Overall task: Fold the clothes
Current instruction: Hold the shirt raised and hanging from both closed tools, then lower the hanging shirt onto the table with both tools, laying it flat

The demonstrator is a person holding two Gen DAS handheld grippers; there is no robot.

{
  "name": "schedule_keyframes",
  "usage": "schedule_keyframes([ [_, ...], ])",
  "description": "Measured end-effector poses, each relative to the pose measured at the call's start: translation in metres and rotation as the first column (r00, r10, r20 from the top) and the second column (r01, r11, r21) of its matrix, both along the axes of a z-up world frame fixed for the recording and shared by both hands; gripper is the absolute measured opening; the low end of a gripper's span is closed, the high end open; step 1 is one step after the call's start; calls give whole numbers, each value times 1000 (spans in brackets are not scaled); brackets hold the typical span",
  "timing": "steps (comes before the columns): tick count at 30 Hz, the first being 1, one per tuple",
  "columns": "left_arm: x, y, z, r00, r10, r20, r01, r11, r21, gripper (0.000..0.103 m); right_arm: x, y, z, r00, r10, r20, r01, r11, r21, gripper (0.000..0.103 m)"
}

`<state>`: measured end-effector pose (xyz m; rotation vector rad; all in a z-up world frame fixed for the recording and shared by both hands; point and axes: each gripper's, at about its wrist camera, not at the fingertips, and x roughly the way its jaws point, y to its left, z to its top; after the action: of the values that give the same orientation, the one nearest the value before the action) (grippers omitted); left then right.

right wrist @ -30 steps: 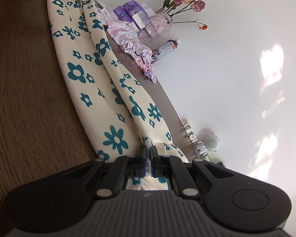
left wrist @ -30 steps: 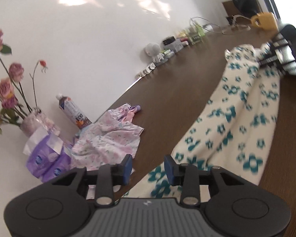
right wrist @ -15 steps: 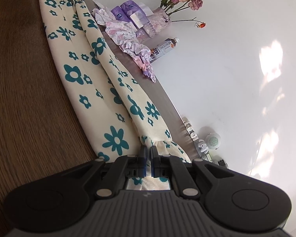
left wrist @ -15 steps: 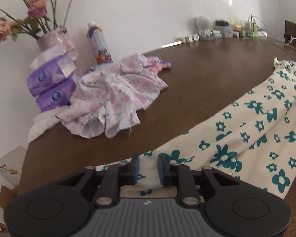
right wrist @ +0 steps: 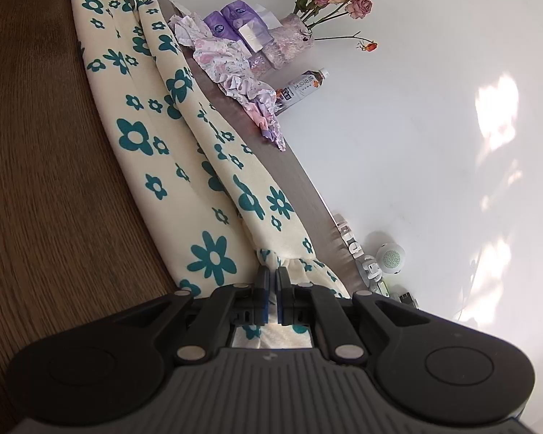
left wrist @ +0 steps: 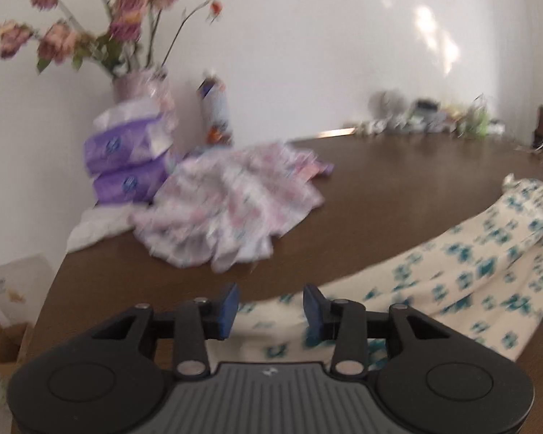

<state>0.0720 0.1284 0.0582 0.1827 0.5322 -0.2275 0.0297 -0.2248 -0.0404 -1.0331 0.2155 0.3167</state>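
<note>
Garment: a long cream cloth with teal flowers (right wrist: 184, 166), lying stretched across the brown wooden table (right wrist: 43, 166) in lengthwise folds, one long fold lapped over another.
Right gripper (right wrist: 272, 284): jaws clenched on the gathered, ruffled hem at the near end of the cloth; the fabric bunches where it is pinched.
Left gripper (left wrist: 270, 303): jaws released, wide apart, poised just over the opposite end of the cloth (left wrist: 434, 282); nothing lies between the pads. This view is motion-blurred, so contact with the fabric cannot be told.
Handling, judged: thin, soft and light; it will drape and sag between two holds, slide easily on the smooth wood, and offer no stiffness to push against. Not fragile.
Where to take hold, judged: at the end edge or a corner, pinching all layers together, so the lapped folds do not slip apart when lifted.
Neighbouring items: a crumpled pink floral garment (left wrist: 231, 206) lies apart from the cloth, nearer the wall; behind it stand purple tissue packs (left wrist: 125, 166), a vase of roses (left wrist: 141, 83) and a drink bottle (right wrist: 302, 85).
Risk, judged: a trailing fold could snag the pink garment.
</note>
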Motion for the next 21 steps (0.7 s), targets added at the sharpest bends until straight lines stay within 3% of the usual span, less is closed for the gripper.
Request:
schedule_keyframes([
  [4,1,-36,2,977,-209,-34,210,977,27,43,0,0,1,1000,-5,0,5,1000,1,5],
  [6,0,-54,-4,950,-305,-69,311,946,94,43,0,1,1,1000,-6,0,6,1000,1,5],
  [9,-2,-73,-14,911,-394,-121,412,879,242,43,0,1,1,1000,-6,0,6,1000,1,5],
  [11,2,-79,-22,898,-411,-156,440,840,318,43,0,1,1,1000,-6,0,6,1000,1,5],
  [12,5,-79,-25,893,-416,-174,451,827,337,38,0,1,1,1000,-6,-1,6,1000,1,5],
  [13,8,-79,-27,888,-419,-190,460,815,352,31,0,1,1,1000,-6,-1,6,1000,1,5],
  [14,9,-78,-27,885,-423,-195,465,808,361,11,-1,1,1,1000,-6,0,6,1000,1,5],
  [15,8,-77,-27,885,-427,-183,464,802,377,5,-1,1,1,1000,-7,0,7,1000,1,5],
  [19,-19,-87,-32,899,-431,-79,400,732,552,5,-1,1,1,1000,-7,0,7,1000,1,5],
  [21,-28,-94,-47,896,-436,-84,390,682,618,6,-1,1,1,1000,-7,0,7,1000,1,5],
])
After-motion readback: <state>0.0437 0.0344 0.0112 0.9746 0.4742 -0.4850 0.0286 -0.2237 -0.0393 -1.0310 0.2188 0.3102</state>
